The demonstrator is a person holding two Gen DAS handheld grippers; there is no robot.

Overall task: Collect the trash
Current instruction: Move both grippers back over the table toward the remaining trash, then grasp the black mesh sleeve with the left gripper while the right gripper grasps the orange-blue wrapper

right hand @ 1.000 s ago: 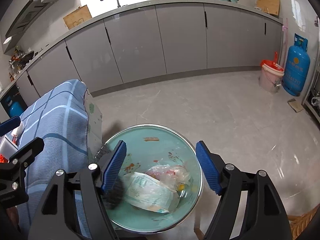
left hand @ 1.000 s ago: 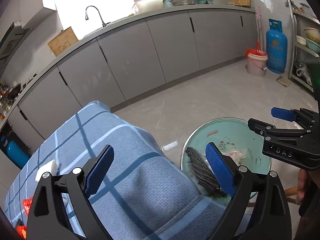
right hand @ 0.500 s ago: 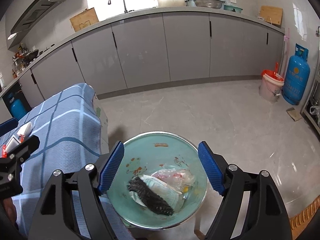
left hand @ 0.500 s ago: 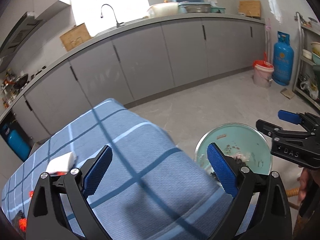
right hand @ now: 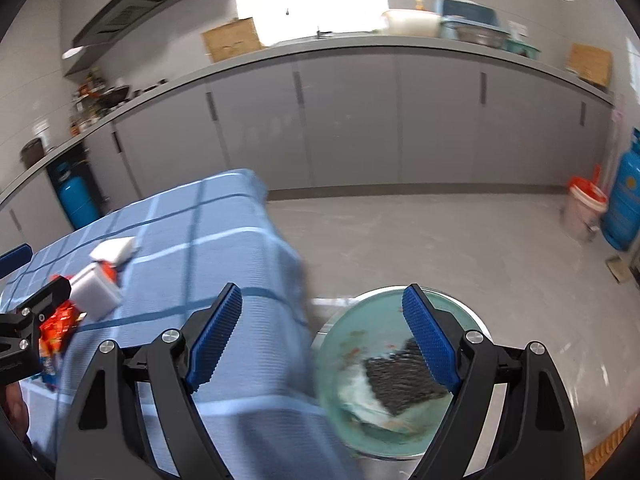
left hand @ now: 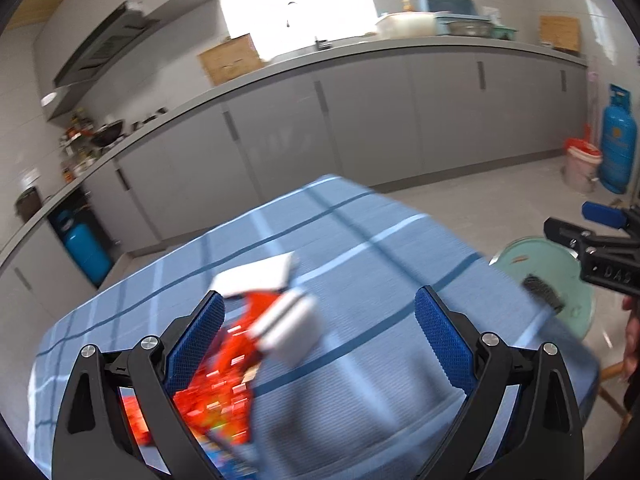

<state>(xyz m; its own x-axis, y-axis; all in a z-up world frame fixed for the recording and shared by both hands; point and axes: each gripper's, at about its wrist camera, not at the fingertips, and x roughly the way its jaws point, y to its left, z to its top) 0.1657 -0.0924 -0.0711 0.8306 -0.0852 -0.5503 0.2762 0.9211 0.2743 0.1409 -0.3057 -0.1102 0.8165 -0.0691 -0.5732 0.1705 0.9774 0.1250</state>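
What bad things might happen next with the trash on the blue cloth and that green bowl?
The green bowl sits off the table's edge, beside the hanging blue cloth; a snagged cloth might tip it. The left gripper is open near the red wrapper and white box, so it might push them away. The right gripper is opening and empty.

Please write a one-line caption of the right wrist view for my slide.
Empty right gripper, jaws opening, between the blue checked tablecloth and a green basin holding dark knitted cloth.
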